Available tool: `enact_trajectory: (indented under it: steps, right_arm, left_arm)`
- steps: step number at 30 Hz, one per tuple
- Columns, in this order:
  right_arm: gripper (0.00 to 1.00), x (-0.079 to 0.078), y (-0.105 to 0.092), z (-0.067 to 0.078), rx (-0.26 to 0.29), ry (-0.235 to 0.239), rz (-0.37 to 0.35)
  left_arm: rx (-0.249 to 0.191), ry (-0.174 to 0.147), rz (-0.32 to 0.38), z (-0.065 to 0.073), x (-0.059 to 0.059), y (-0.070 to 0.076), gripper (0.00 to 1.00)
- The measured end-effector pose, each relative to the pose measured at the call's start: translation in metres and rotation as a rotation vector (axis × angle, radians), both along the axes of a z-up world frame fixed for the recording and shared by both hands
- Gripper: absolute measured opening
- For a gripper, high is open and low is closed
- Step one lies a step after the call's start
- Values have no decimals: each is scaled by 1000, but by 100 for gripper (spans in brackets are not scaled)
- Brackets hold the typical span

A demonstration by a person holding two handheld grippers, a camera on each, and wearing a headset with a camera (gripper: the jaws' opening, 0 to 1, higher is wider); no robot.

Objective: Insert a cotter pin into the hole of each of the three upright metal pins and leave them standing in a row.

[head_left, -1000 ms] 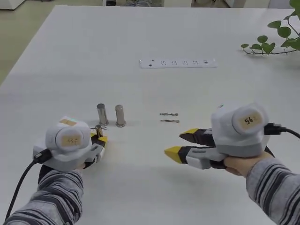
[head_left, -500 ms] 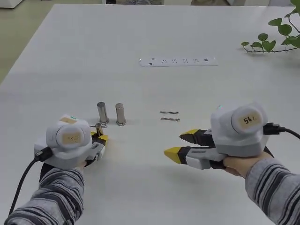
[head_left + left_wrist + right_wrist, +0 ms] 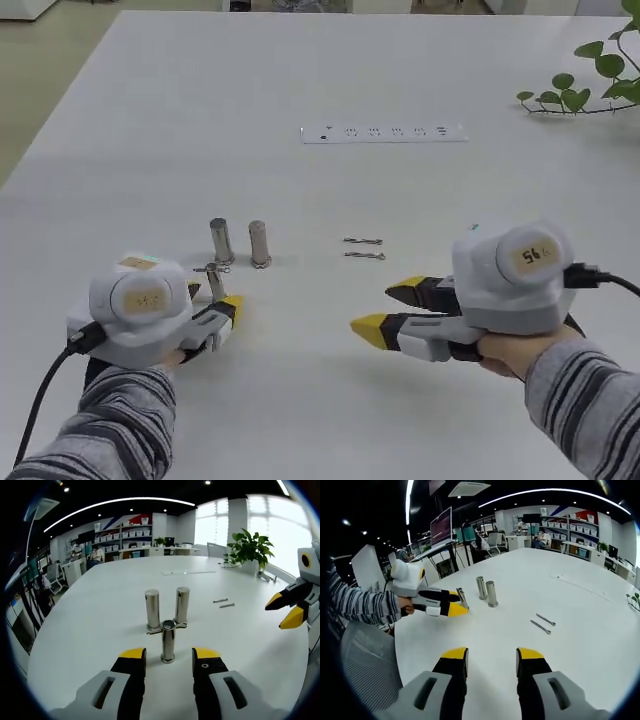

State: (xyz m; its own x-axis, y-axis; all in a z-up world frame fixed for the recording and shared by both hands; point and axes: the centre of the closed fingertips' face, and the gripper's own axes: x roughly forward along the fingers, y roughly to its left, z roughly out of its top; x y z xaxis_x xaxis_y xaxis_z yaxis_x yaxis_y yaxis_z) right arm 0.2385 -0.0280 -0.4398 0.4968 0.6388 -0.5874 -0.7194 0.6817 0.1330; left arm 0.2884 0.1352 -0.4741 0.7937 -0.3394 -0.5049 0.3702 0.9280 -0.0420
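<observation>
White bench (image 3: 300, 400), office shelves in the background. Left claw (image 3: 169, 653) spread, with the near metal pin (image 3: 168, 641) standing upright between its yellow tips, touching neither. Cotter pin (image 3: 211, 268) crosses that pin's top end. Two more metal pins (image 3: 221, 241) stand upright side by side just behind. Two loose cotter pins (image 3: 362, 241) lie flat mid-bench, apart from the right claw (image 3: 383, 308), which is spread and pinching nothing. Power strip (image 3: 383, 133) lies farther back, plant (image 3: 600, 75) at the far right edge.
</observation>
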Motion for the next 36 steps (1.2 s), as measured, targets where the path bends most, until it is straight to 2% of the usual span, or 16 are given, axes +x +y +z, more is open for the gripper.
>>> enact_trajectory:
  steps: [2, 6, 11, 14, 20, 24, 28, 30, 36]
  right_arm:
    - [35, 1, 3, 2, 8, -4, 2]
    - [38, 9, 10, 9, 17, -31, 7]
    - [37, 19, 19, 16, 42, -40, 6]
    - [36, 27, 27, 20, 56, -55, 5]
    - [36, 39, 44, 23, 88, -58, -1]
    - [36, 50, 52, 23, 97, -69, 2]
    - [36, 59, 62, 23, 110, -77, 2]
    - [36, 68, 65, 22, 121, -85, -3]
    - [34, 80, 75, 22, 146, -122, -9]
  left_arm:
    - [-3, -19, -12, 3, -1, -1, 39]
    - [-5, -33, -34, 8, -5, -1, 47]
    - [-38, -39, -49, 15, -13, -3, 57]
    - [-43, -44, -60, 19, -16, -4, 62]
    - [-106, -71, -50, 34, -24, -7, 70]
    - [-85, -77, -56, 40, -29, -6, 71]
    - [-101, -85, -53, 46, -32, -5, 74]
    - [-98, -88, -55, 48, -33, -6, 75]
    - [-59, -113, -75, 56, -41, -8, 78]
